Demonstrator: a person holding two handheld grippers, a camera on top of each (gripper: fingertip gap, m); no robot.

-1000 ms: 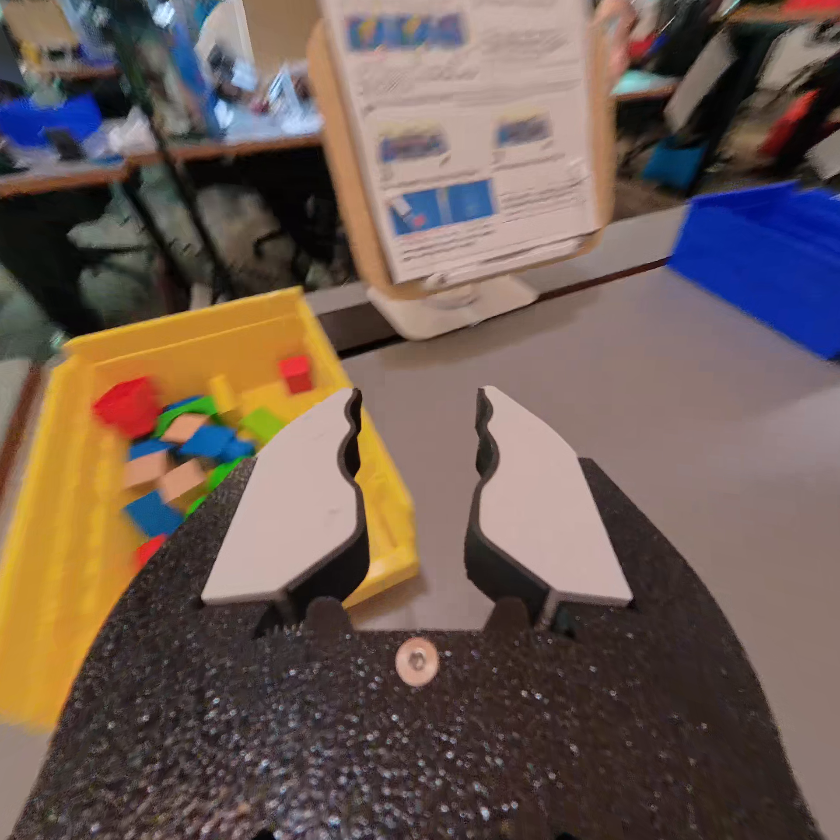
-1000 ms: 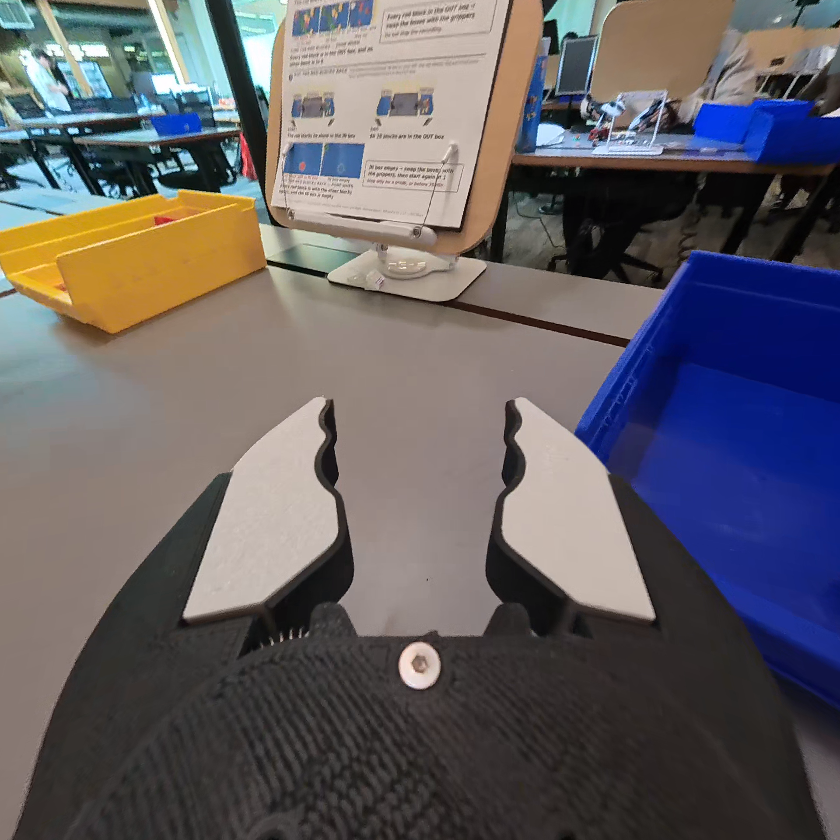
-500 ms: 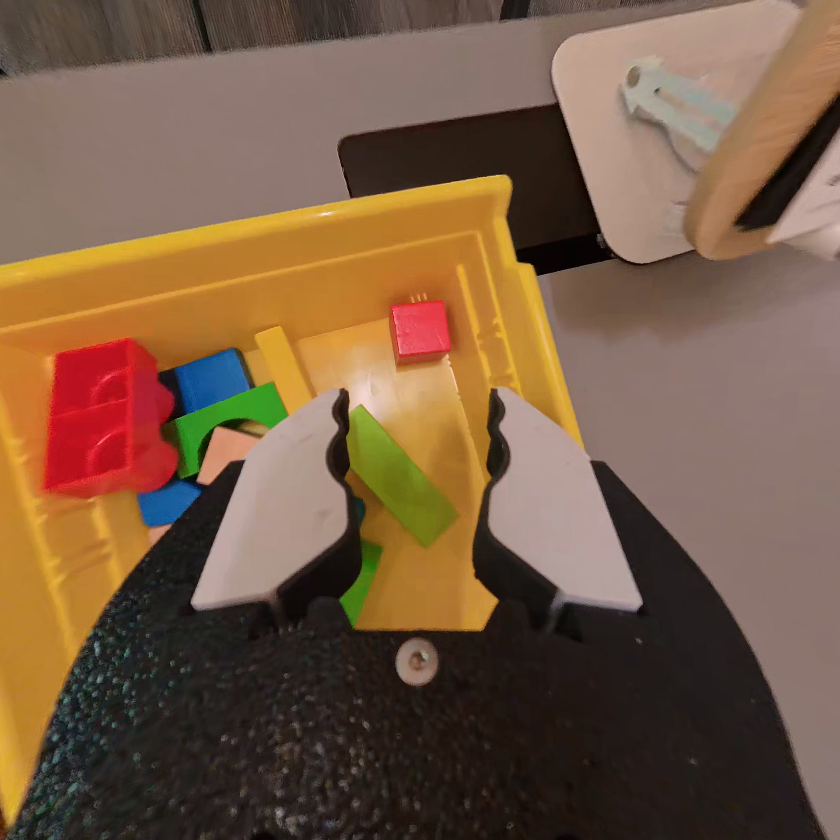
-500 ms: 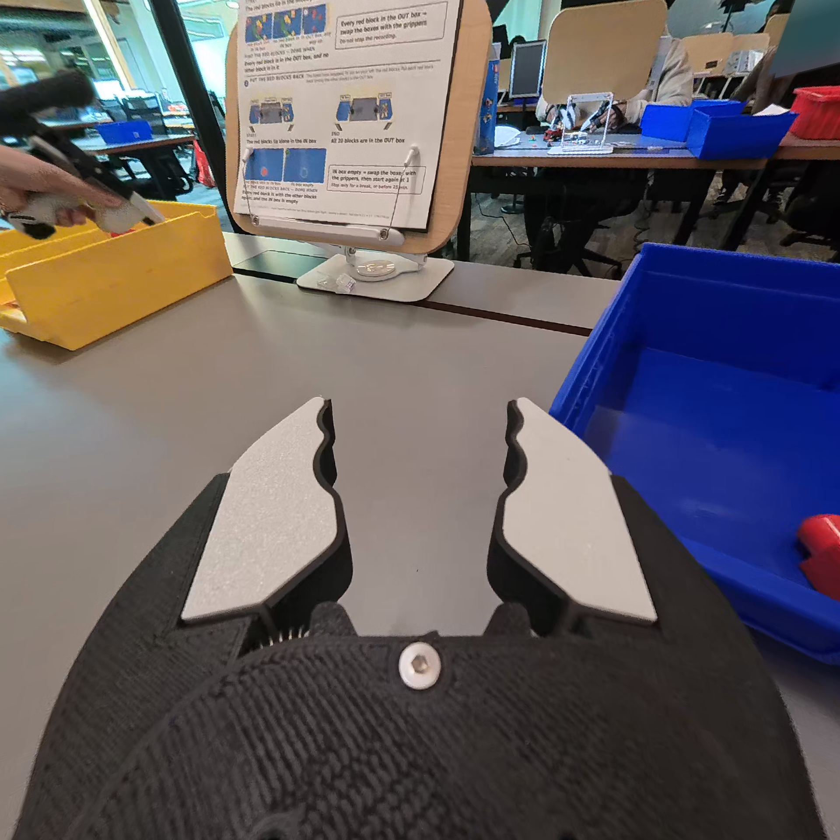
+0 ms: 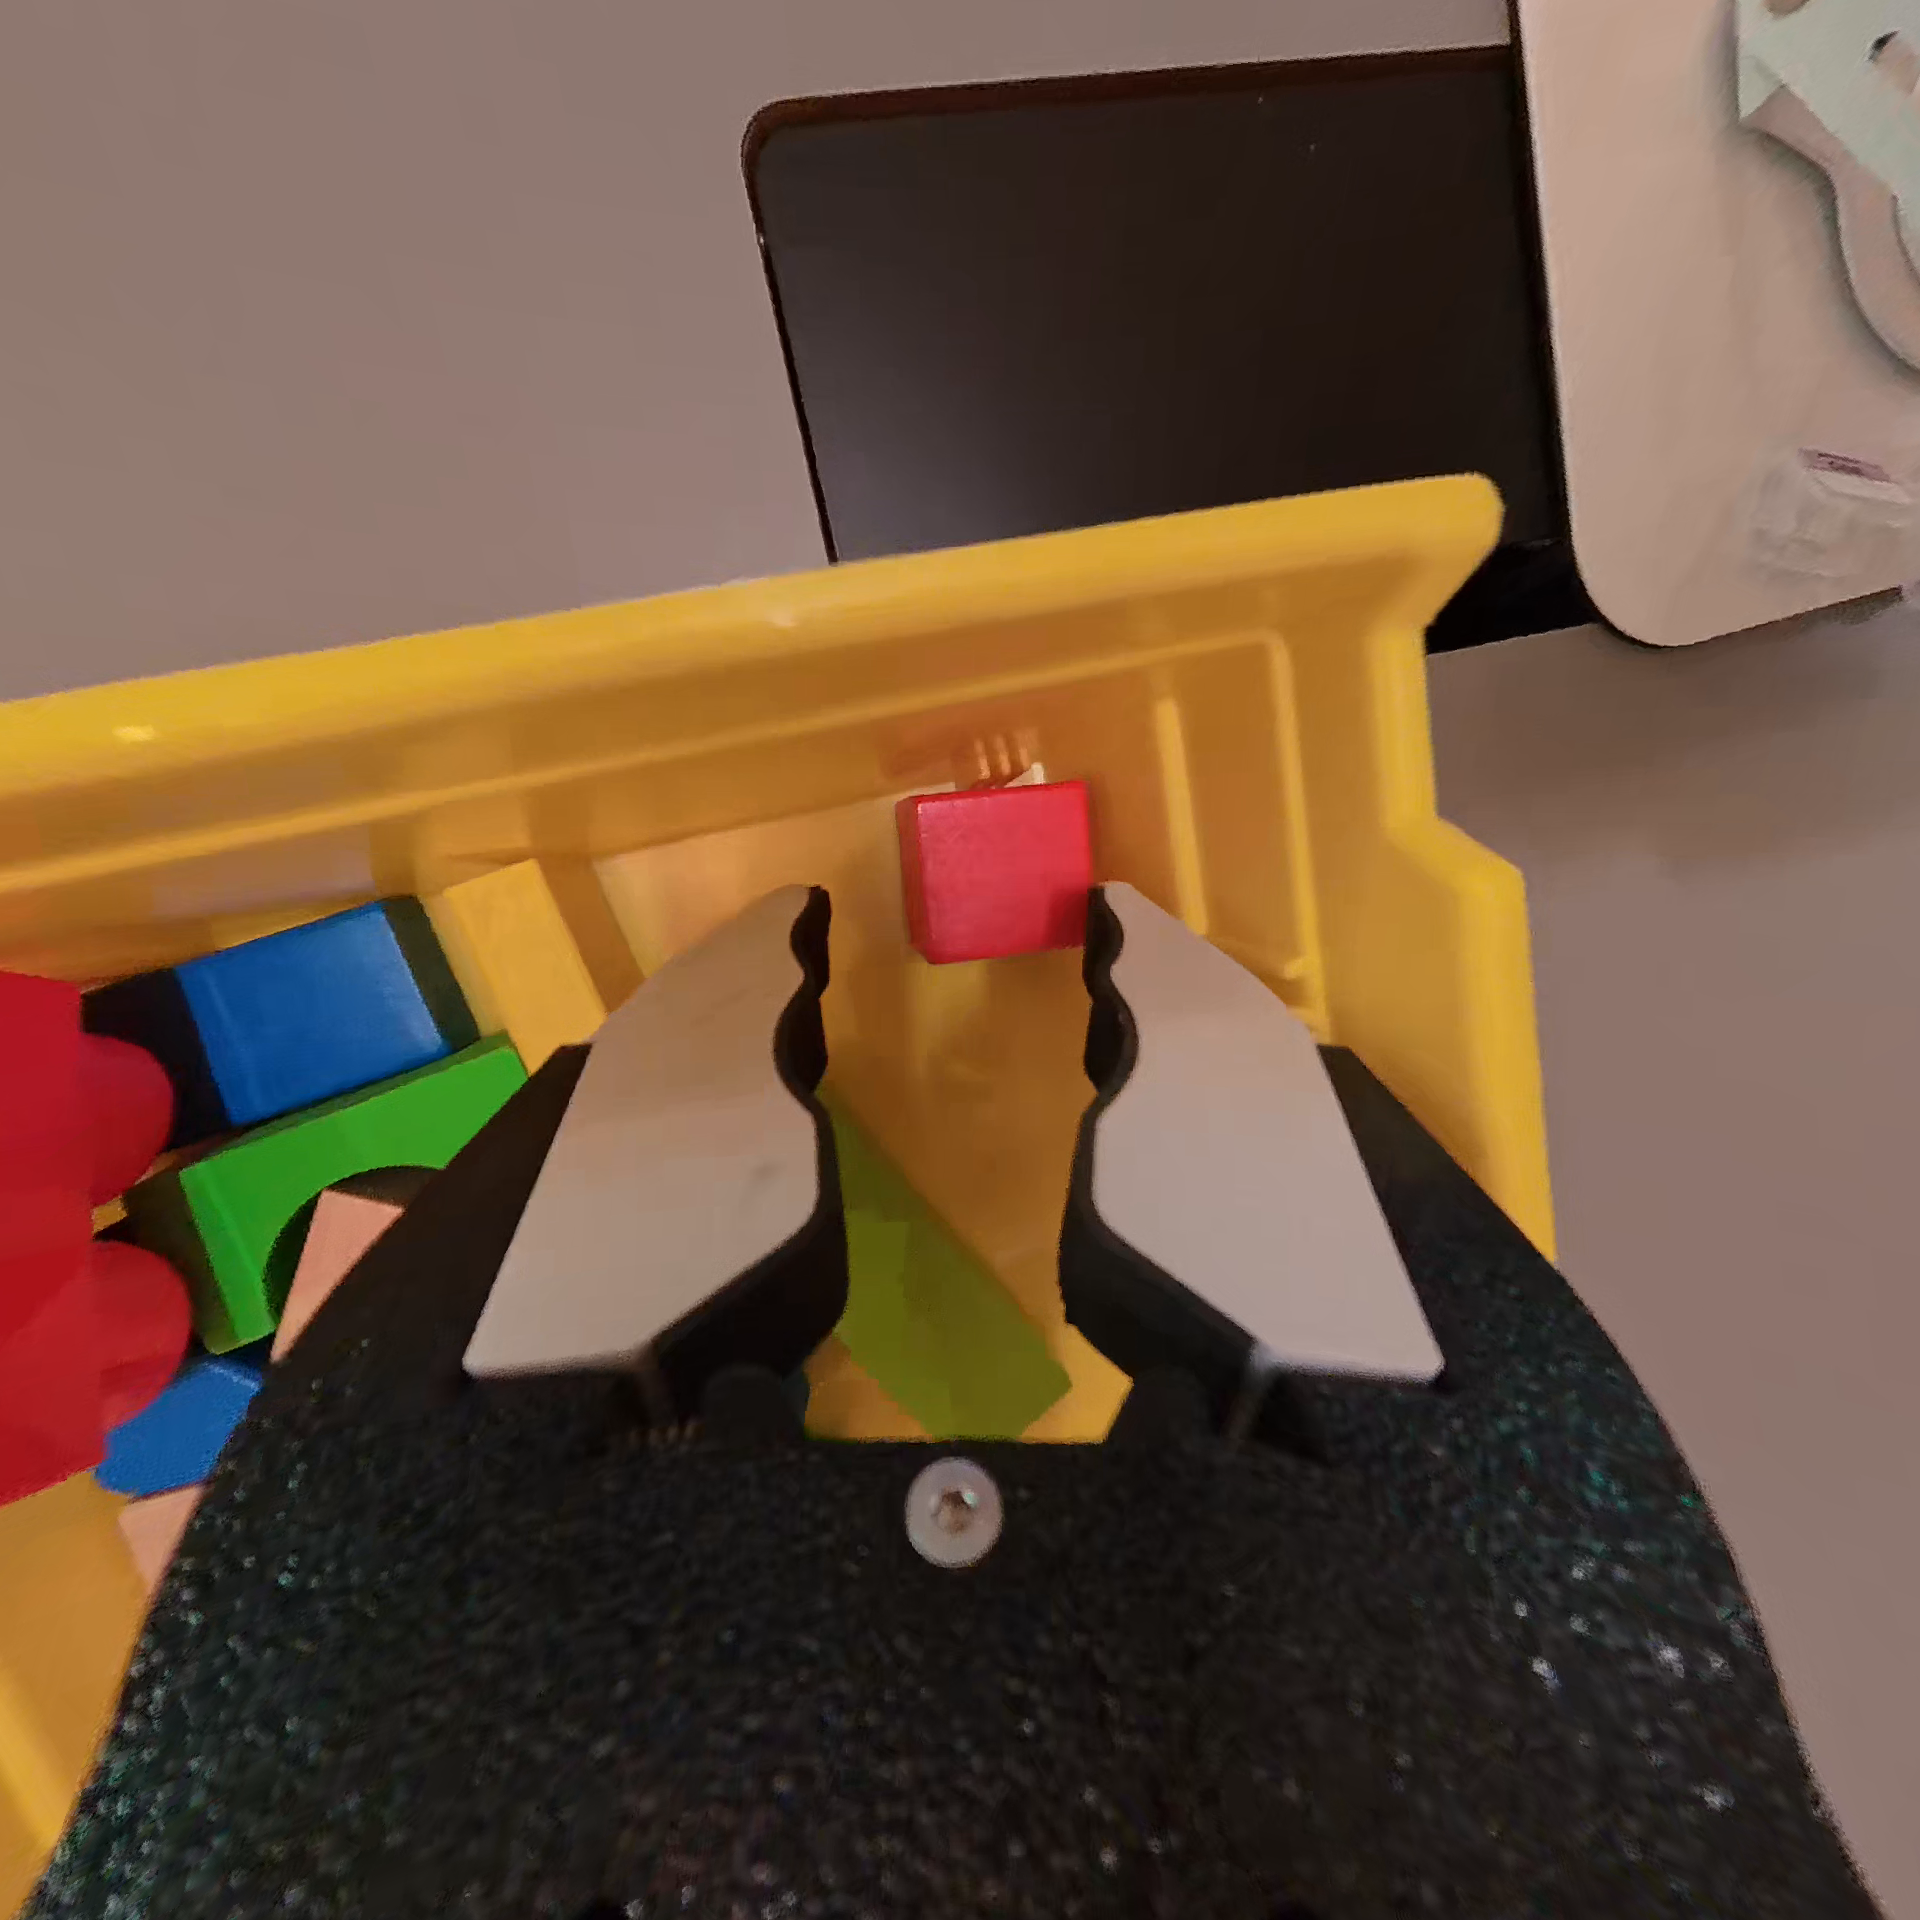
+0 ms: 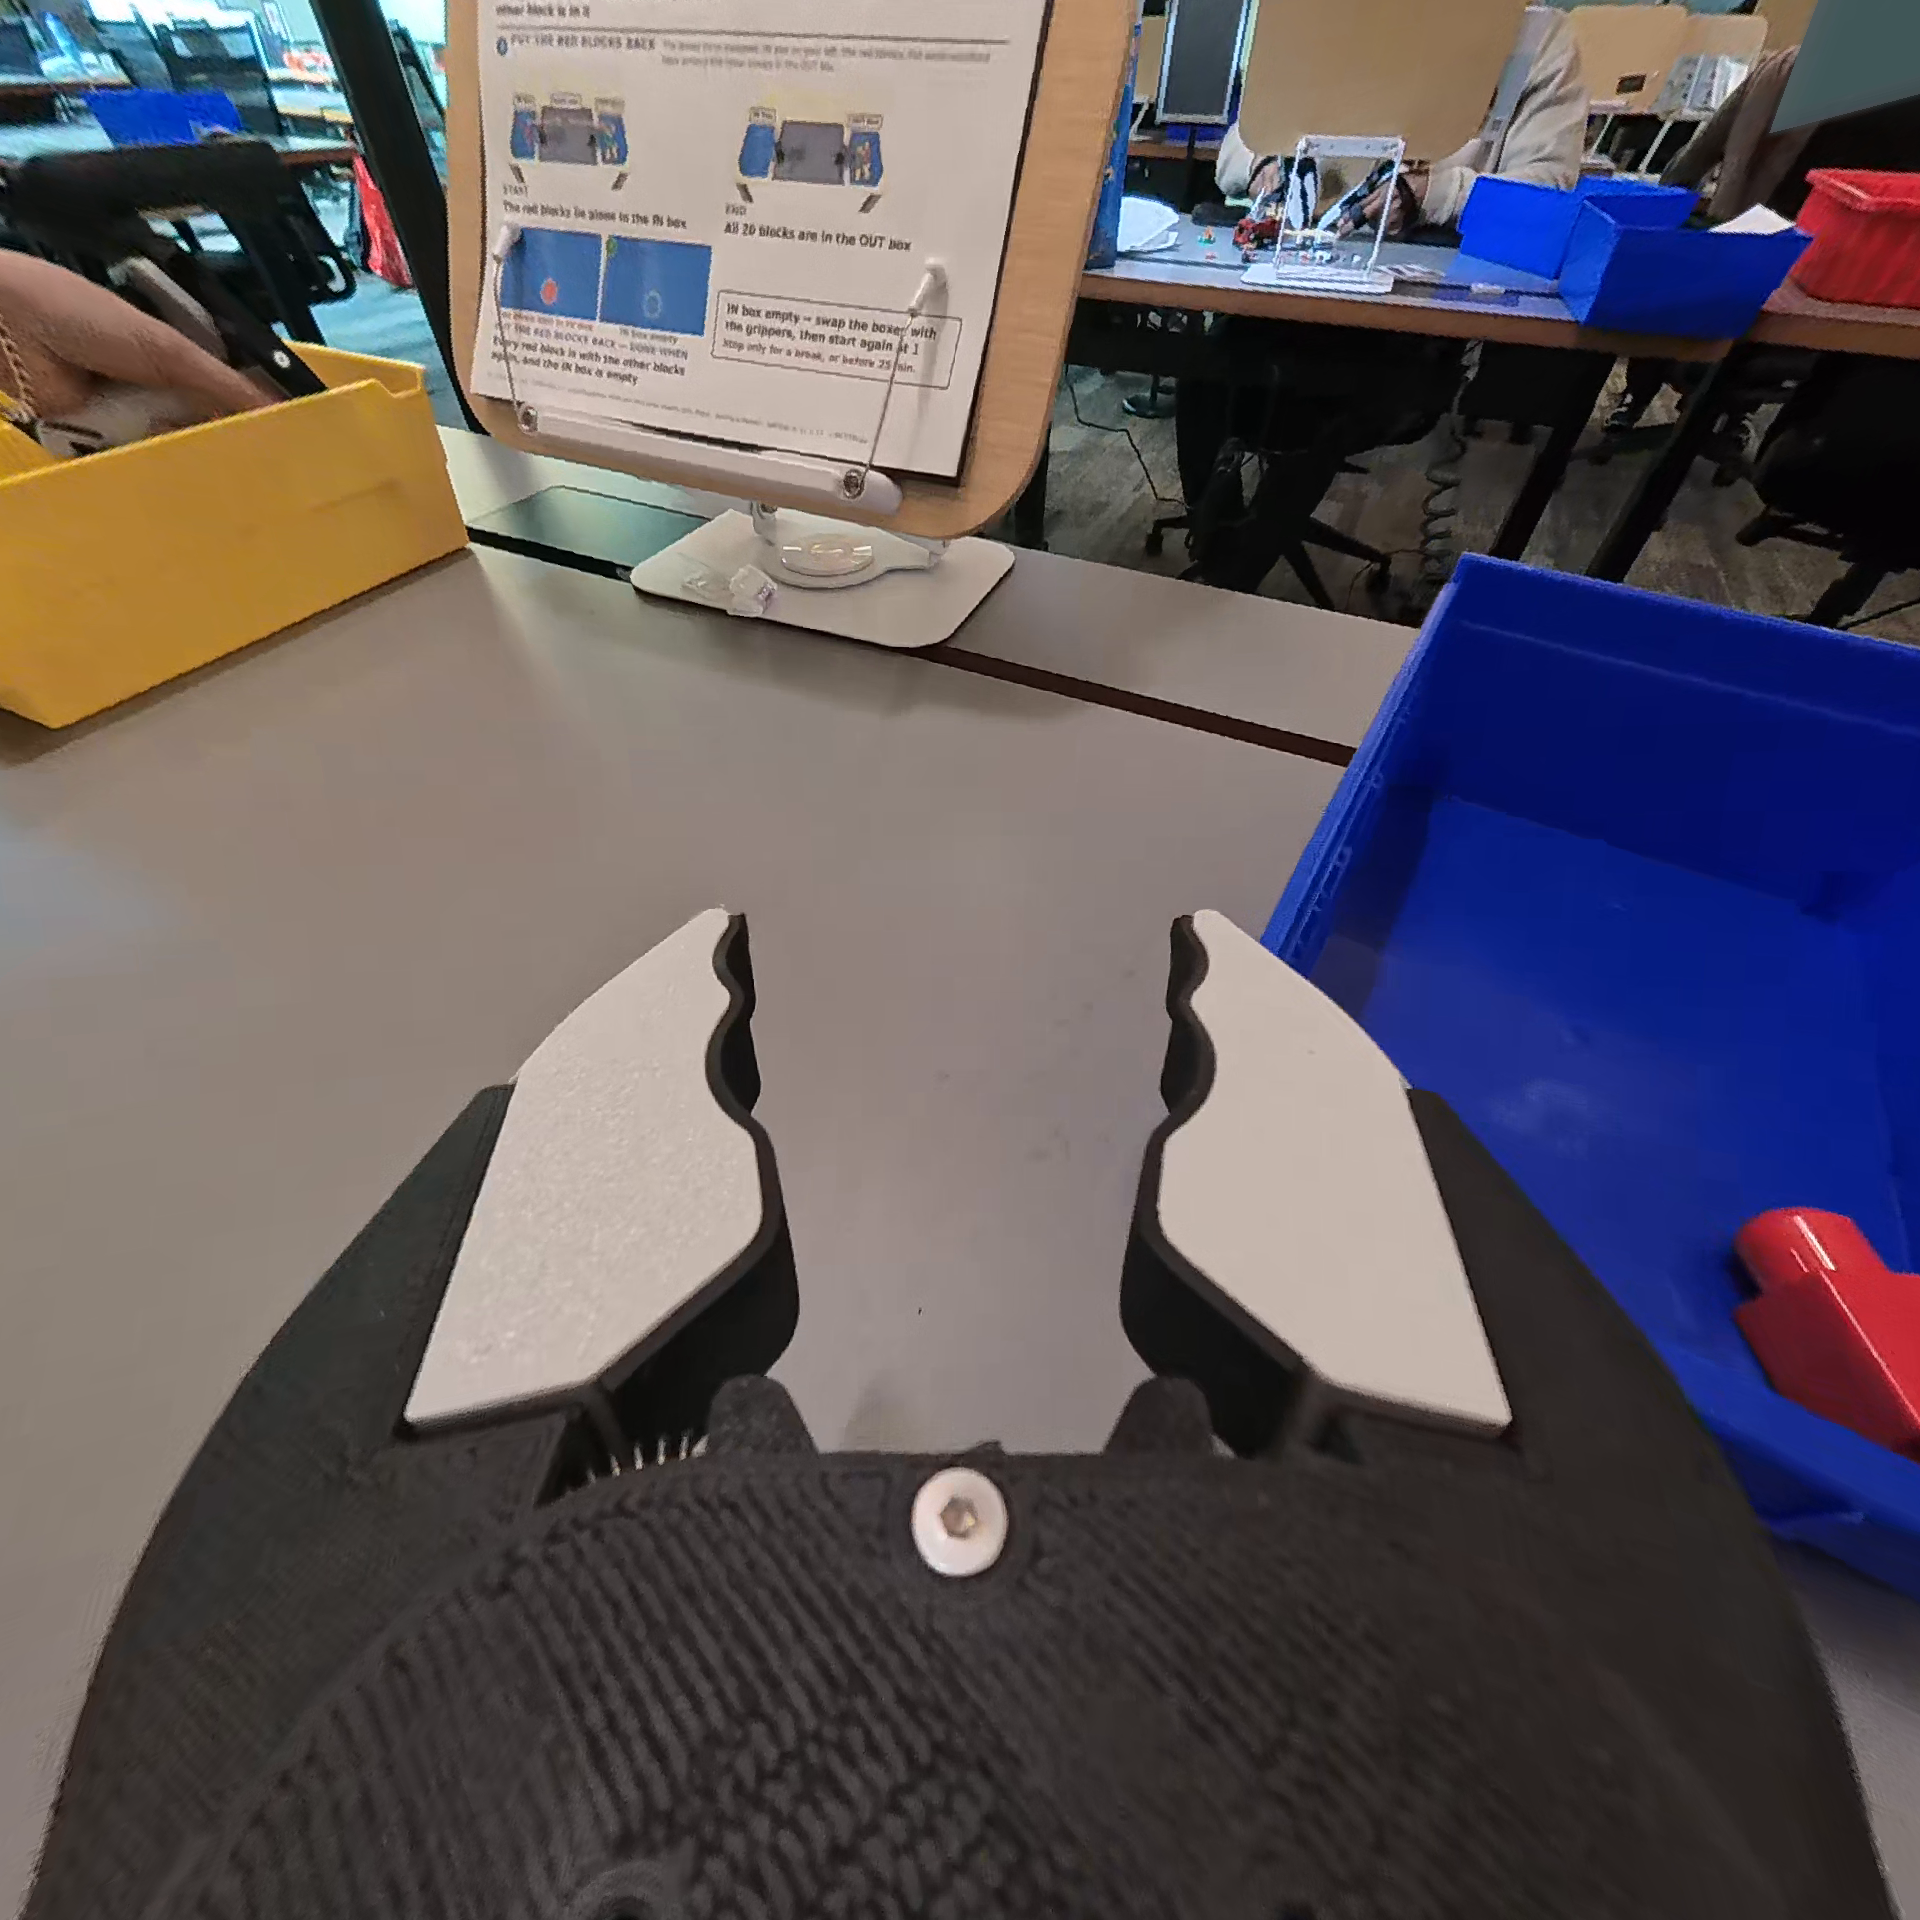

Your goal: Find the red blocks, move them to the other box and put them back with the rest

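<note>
In the left wrist view my left gripper point(image 5: 956, 894) is open and reaches into the yellow box point(image 5: 727, 634). A small red cube point(image 5: 992, 873) lies on the box floor by the far wall, just past my fingertips. It is close to the right fingertip point(image 5: 1117, 935); the left fingertip stands apart from it. A large red block point(image 5: 62, 1195) sits at the left edge. In the right wrist view my right gripper point(image 6: 956, 920) is open and empty above the table, beside the blue box point(image 6: 1340, 862), which holds a red block point(image 6: 1829, 1320).
A blue block point(image 5: 301, 1008), a green arch point(image 5: 353, 1153) and a flat green block point(image 5: 925, 1278) lie in the yellow box. The yellow box point(image 6: 208, 540) stands far left with a hand point(image 6: 94, 353) over it. A sheet stand point(image 6: 748, 239) stands at the back.
My left gripper swung over the yellow box and moved forward to the small red cube, its jaws narrowing a little. My right gripper stayed open and shifted slightly toward the blue box.
</note>
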